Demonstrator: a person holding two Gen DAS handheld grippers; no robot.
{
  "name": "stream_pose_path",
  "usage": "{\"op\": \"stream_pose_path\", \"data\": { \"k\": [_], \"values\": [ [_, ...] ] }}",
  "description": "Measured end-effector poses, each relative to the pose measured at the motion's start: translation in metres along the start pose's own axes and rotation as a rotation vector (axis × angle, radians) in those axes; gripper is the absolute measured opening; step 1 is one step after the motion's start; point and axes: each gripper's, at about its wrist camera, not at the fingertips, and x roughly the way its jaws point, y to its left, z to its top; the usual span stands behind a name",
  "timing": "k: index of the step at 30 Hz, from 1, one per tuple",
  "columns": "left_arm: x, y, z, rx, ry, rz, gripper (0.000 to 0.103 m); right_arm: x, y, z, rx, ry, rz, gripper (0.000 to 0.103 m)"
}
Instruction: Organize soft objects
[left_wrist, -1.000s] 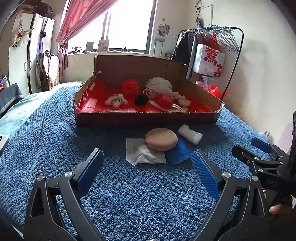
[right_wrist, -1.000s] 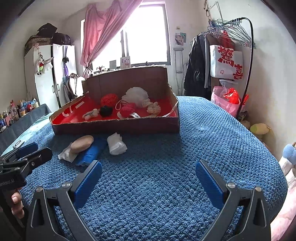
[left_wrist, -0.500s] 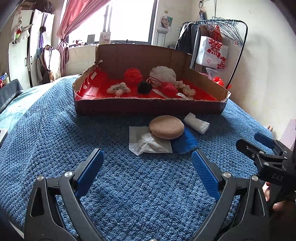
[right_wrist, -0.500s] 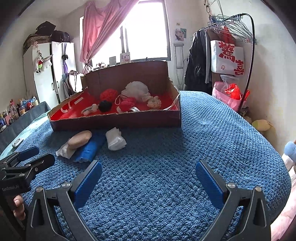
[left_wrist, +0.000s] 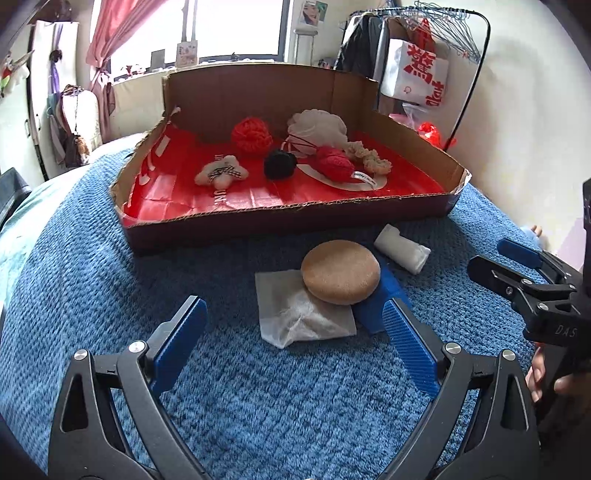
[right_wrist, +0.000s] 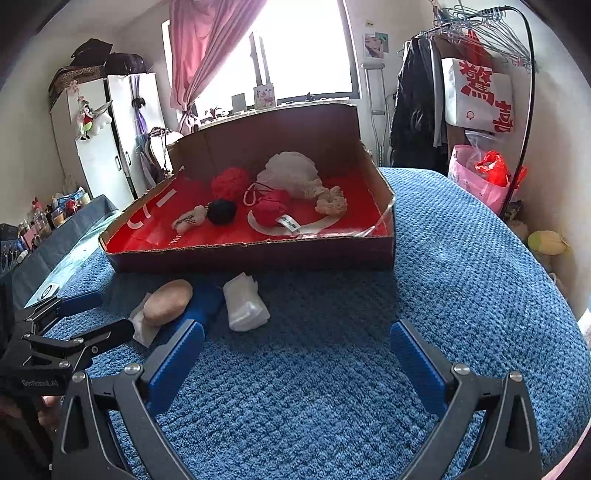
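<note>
A tan round sponge (left_wrist: 340, 271) lies on the blue blanket in front of a cardboard box (left_wrist: 288, 221) with a red lining. Under the sponge lie a white cloth (left_wrist: 295, 314) and a blue cloth (left_wrist: 380, 299). A white roll (left_wrist: 402, 249) lies to the right. My left gripper (left_wrist: 295, 343) is open and empty, just short of the white cloth. My right gripper (right_wrist: 297, 354) is open and empty, near the white roll (right_wrist: 244, 307); the sponge (right_wrist: 168, 302) is to its left. In the box lie a red knit ball (left_wrist: 252, 134), a black pompom (left_wrist: 279, 165) and other soft items.
A clothes rack (right_wrist: 476, 74) with hangers and a white bag stands at the right. A white wardrobe (right_wrist: 107, 136) stands at the left, with a window behind the box. The blanket's edge drops off at the right (right_wrist: 554, 295).
Both grippers have moved forward and tilted down toward the items in front of the box. Their jaws stay open and nothing has been grasped.
</note>
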Motion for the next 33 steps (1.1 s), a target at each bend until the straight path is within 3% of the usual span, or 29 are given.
{"op": "stream_pose_path", "data": {
  "k": [8, 12, 16, 18, 22, 25, 26, 27, 33],
  "values": [
    [0.017, -0.004, 0.023, 0.095, 0.048, -0.099, 0.096, 0.033, 0.007, 0.022, -0.065, 0.117, 0.087, 0.103],
    [0.027, -0.007, 0.030, 0.146, 0.077, -0.147, 0.083, 0.050, 0.009, 0.028, -0.103, 0.175, 0.119, 0.095],
    [0.039, -0.008, 0.034, 0.172, 0.125, -0.191, 0.082, 0.064, 0.013, 0.031, -0.135, 0.212, 0.149, 0.092],
    [0.042, -0.010, 0.034, 0.192, 0.134, -0.210, 0.078, 0.069, 0.015, 0.032, -0.155, 0.227, 0.160, 0.085],
    [0.051, -0.014, 0.034, 0.218, 0.160, -0.231, 0.053, 0.078, 0.023, 0.030, -0.194, 0.255, 0.179, 0.067],
    [0.054, -0.014, 0.034, 0.209, 0.163, -0.261, 0.051, 0.077, 0.027, 0.028, -0.219, 0.250, 0.192, 0.044],
    [0.053, -0.014, 0.034, 0.216, 0.155, -0.262, 0.051, 0.076, 0.028, 0.028, -0.225, 0.245, 0.204, 0.028],
    [0.052, -0.015, 0.034, 0.221, 0.149, -0.262, 0.050, 0.074, 0.028, 0.027, -0.230, 0.244, 0.210, 0.024],
    [0.035, -0.011, 0.040, 0.206, 0.095, -0.261, 0.050, 0.053, 0.026, 0.035, -0.207, 0.171, 0.218, 0.024]
  ]
}}
